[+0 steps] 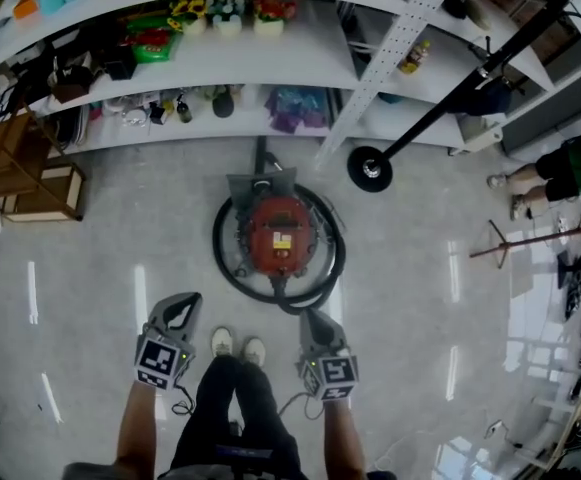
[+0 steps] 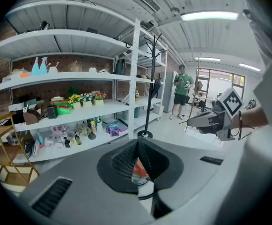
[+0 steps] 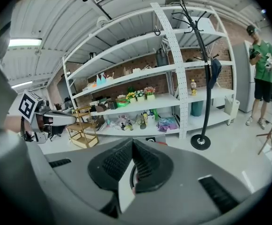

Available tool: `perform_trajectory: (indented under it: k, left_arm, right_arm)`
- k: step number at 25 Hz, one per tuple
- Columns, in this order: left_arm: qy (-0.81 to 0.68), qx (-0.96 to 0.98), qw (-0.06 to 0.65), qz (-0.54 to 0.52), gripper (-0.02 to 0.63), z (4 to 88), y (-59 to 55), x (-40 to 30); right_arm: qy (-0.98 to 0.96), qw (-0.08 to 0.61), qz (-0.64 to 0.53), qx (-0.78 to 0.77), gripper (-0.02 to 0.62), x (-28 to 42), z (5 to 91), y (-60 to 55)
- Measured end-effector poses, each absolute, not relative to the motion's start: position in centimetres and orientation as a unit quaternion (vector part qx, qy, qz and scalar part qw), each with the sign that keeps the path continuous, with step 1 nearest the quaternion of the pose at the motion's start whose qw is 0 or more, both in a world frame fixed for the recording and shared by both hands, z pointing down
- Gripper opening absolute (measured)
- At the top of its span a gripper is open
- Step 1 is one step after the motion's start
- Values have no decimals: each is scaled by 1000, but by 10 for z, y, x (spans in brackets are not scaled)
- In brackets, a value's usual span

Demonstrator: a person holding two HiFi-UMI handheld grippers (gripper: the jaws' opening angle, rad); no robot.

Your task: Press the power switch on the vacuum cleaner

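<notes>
A red canister vacuum cleaner (image 1: 278, 236) stands on the grey floor straight ahead, ringed by its black hose (image 1: 332, 268). My left gripper (image 1: 182, 300) hangs low and to the vacuum's left, well short of it. Its jaws meet at the tips with nothing between them (image 2: 137, 142); a bit of the red vacuum (image 2: 139, 170) shows below the tips. My right gripper (image 1: 311, 316) hovers just in front of the hose loop, also shut and empty (image 3: 132, 143). A sliver of the vacuum (image 3: 160, 142) peeks over its jaws. Neither gripper touches the vacuum.
White shelving (image 1: 270, 58) with small goods runs behind the vacuum. A black coat stand with a round base (image 1: 370, 168) is to the right, a wooden chair (image 1: 25, 173) to the left. A person in green (image 1: 570, 168) stands at far right. My shoes (image 1: 238, 346) are near the hose.
</notes>
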State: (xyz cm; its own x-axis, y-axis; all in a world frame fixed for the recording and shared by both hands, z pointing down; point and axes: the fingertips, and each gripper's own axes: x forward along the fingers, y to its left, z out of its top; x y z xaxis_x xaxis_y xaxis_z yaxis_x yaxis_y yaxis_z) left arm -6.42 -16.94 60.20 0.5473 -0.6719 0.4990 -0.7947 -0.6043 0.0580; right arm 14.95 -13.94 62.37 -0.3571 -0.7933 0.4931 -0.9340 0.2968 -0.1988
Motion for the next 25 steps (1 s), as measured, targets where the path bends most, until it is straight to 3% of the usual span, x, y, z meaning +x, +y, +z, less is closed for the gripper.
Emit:
perform_trajectory:
  k: [25]
  left_arm:
    - [-390, 874, 163, 239, 8, 747, -207, -61]
  right_arm:
    - [-779, 181, 272, 535, 12, 139, 769, -184]
